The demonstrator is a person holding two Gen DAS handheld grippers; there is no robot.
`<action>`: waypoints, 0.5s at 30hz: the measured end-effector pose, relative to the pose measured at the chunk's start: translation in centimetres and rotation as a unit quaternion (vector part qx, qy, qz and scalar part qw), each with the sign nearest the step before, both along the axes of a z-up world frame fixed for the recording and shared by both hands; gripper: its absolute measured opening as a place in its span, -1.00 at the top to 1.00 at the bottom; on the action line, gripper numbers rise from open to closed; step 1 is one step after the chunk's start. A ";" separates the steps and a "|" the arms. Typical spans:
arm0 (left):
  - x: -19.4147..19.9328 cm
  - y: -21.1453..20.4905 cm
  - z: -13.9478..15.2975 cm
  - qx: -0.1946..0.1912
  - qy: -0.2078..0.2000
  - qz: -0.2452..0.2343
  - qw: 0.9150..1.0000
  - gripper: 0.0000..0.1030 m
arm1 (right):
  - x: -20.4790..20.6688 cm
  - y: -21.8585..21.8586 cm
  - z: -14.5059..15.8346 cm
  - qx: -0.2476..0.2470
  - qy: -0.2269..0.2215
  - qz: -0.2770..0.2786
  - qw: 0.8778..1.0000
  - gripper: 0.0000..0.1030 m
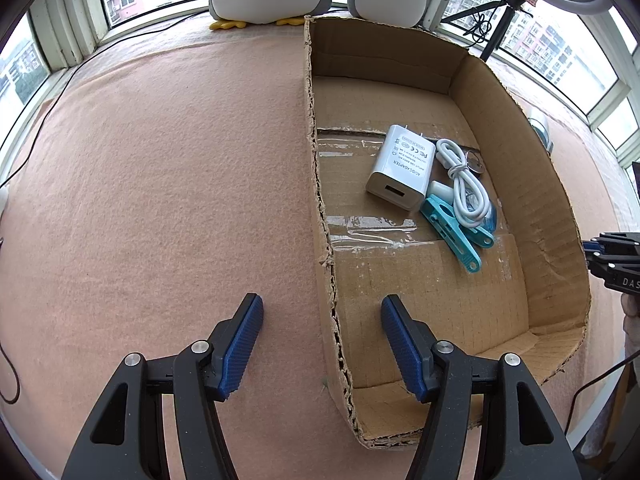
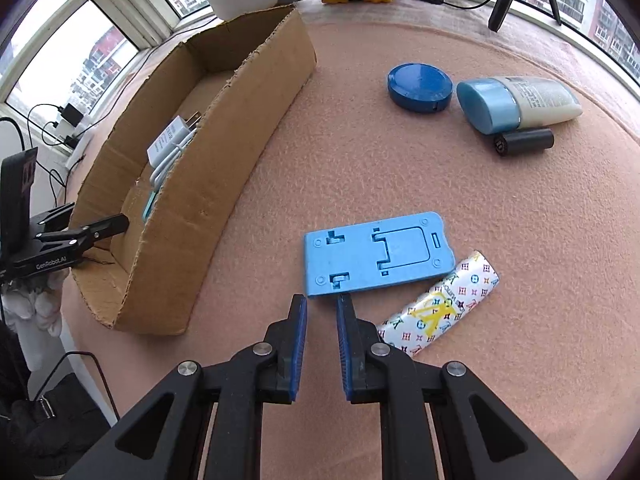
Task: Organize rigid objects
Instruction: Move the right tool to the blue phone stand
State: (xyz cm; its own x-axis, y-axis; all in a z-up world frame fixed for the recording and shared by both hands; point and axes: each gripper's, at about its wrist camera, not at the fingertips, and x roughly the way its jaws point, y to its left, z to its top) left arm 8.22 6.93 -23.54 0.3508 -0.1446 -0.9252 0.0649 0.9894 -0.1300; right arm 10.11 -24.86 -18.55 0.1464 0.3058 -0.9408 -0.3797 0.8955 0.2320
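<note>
We hold a gripper in each hand over a table (image 2: pixel 360 168) covered in pink felt. The landmark here is an open cardboard box (image 2: pixel 224 152).

Our right gripper (image 2: pixel 322 308) is nearest the next thing to tidy: a flat blue phone stand (image 2: pixel 378 256). It lies on the felt right of the box, just ahead of the fingers. Its near left corner sits just past the narrow gap between the fingertips. Its long axis runs crosswise to the fingers, left to right. The fingers are partly open and hold nothing.

A patterned white lighter (image 2: pixel 440 304) lies touching or almost touching the stand's near right edge, beside our right finger, and we judge it could get nudged in a grasp. Farther from the box, well beyond the stand, rest a round blue case (image 2: pixel 420 86), a tube (image 2: pixel 520 102) with a blue cap, and a small black cylinder (image 2: pixel 524 142).

Our left gripper (image 1: pixel 322 340) hovers over the box's near left wall, fingers wide apart and empty, one on each side of the wall. Inside the box lie a white charger (image 1: pixel 400 168), a coiled white cable (image 1: pixel 464 180) and teal clips (image 1: pixel 456 232). The box wall stands between stand and box floor, so we judge a lift is needed.
</note>
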 end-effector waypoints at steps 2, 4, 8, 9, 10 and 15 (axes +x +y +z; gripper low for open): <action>0.0 0.1 0.0 0.000 0.000 0.000 1.000 -0.29 | 0.7 0.4 0.0 -0.003 -0.009 -0.002 1.000 0.73; 0.0 0.1 0.0 0.000 0.000 0.000 1.000 -0.29 | 1.6 0.6 0.0 -0.011 -0.016 -0.008 1.000 0.73; 0.0 0.1 0.0 0.000 0.000 0.000 1.000 -0.29 | 3.2 0.7 0.1 -0.018 -0.030 -0.020 0.999 0.73; 0.0 0.1 0.0 0.000 0.000 0.000 1.000 -0.29 | 3.7 0.6 0.1 -0.018 -0.033 -0.026 0.999 0.73; 0.0 0.1 0.0 -0.001 0.000 0.000 1.000 -0.29 | 4.1 0.5 0.1 -0.015 -0.033 -0.030 0.999 0.71; 0.1 0.2 0.1 -0.001 0.000 -0.001 1.000 -0.29 | 4.4 0.3 1.6 0.007 -0.050 -0.009 0.999 0.40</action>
